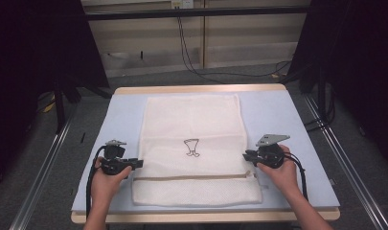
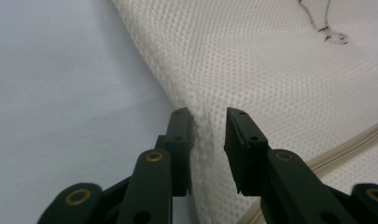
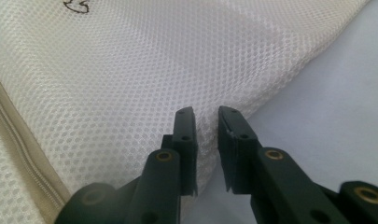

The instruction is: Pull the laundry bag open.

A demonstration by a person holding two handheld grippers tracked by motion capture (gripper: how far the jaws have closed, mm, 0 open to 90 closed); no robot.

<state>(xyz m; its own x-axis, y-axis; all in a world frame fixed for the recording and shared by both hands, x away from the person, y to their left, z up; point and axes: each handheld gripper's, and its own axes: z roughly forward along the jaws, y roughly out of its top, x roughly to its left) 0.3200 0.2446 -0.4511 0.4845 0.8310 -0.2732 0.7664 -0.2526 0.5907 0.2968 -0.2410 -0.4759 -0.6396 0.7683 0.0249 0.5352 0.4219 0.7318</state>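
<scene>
Item: white mesh bag [image 1: 191,148], flat on my table [image 1: 278,115], zipper end nearest me; my left gripper [image 1: 136,164] and right gripper [image 1: 246,155] straddle its side edges, jaws slightly apart, nothing pinched; any lifting or folding remains.

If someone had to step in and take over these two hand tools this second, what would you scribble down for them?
Left gripper: jaws a little apart, astride the left edge of the white mesh laundry bag; a ridge of mesh sits between them, not pinched.
Right gripper: the same at the bag's right edge, jaws apart, not clamped.
Bag: lies flat on the pale blue table, zipper running across near the person's end, small black drawing in the middle.
Done: bag spread out smooth, both grippers set at opposite edges just above the zipper.
Left: likely close on both edges, then fold or lift; the frames do not settle which.
</scene>
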